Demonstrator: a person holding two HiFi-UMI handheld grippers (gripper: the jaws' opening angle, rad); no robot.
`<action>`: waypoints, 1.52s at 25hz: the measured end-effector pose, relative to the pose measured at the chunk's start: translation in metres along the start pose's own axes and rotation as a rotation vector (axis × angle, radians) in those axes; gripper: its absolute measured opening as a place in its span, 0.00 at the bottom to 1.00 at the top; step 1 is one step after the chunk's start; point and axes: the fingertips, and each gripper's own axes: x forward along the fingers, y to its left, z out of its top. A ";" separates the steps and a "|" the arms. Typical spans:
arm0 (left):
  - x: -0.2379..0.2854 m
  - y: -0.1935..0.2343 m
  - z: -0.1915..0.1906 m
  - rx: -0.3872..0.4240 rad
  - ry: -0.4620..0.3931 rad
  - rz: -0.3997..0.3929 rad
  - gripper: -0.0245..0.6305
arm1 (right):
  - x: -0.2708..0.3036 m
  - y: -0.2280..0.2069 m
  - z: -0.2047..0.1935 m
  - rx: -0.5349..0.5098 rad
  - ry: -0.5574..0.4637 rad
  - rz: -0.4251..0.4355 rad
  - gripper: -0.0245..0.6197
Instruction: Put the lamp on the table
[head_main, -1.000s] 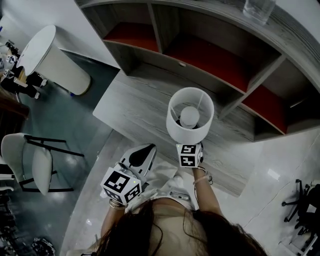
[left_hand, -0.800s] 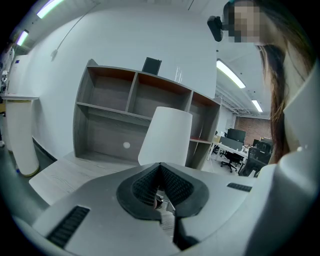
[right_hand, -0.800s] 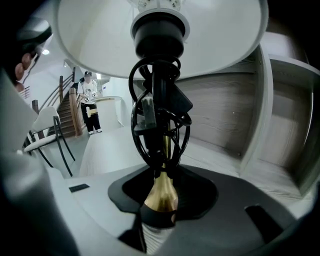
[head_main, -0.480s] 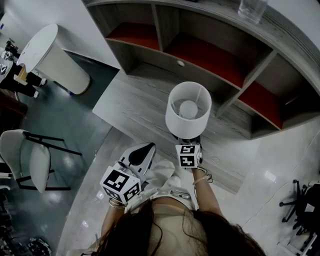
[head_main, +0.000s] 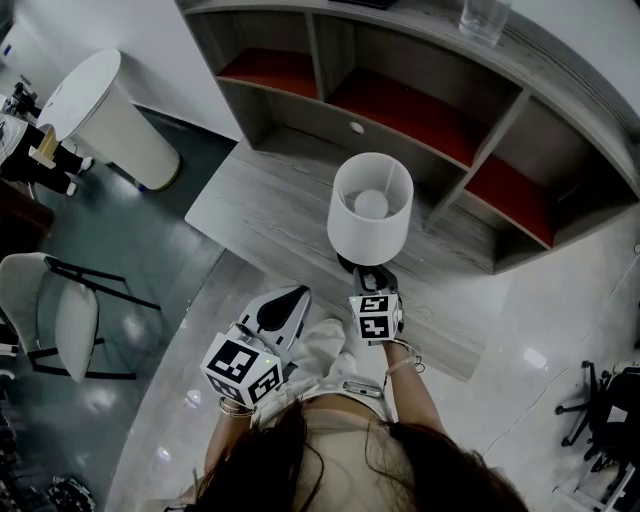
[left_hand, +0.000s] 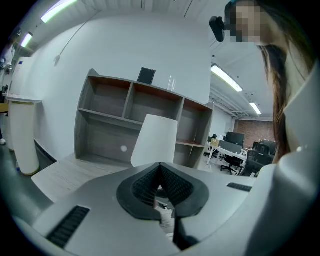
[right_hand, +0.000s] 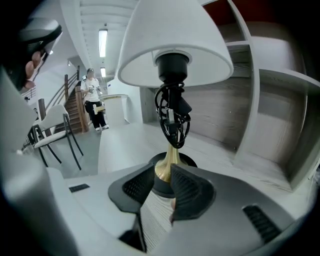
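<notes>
The lamp has a white shade (head_main: 370, 205), a brass stem (right_hand: 168, 162) with a bundled black cord, and a black round base (right_hand: 190, 161). It stands upright over the grey wood table (head_main: 255, 215). Whether the base touches the top I cannot tell. My right gripper (head_main: 368, 272) is shut on the foot of the stem, which sits between its pads (right_hand: 186, 187). Near the person's body, short of the table edge, my left gripper (head_main: 288, 300) is shut and holds nothing. In the left gripper view the shade (left_hand: 155, 140) shows just beyond the left gripper (left_hand: 160, 176).
A grey shelf unit (head_main: 420, 110) with red-backed compartments rises behind the table, a glass (head_main: 483, 18) on its top. A white round stand (head_main: 100, 115) and a white chair (head_main: 60, 315) are at the left. A person (right_hand: 92, 97) stands far off by stairs.
The lamp and my right gripper have moved a little farther over the table toward the shelf. My left gripper has stayed where it was.
</notes>
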 end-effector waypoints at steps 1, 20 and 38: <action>-0.002 -0.002 0.000 -0.002 -0.005 0.003 0.04 | -0.003 0.001 -0.002 -0.001 0.007 0.002 0.20; -0.018 -0.043 -0.001 -0.003 -0.058 -0.035 0.04 | -0.066 0.000 -0.001 -0.038 -0.037 -0.014 0.16; -0.028 -0.093 -0.006 0.027 -0.068 -0.118 0.04 | -0.148 0.001 0.020 -0.026 -0.180 -0.050 0.12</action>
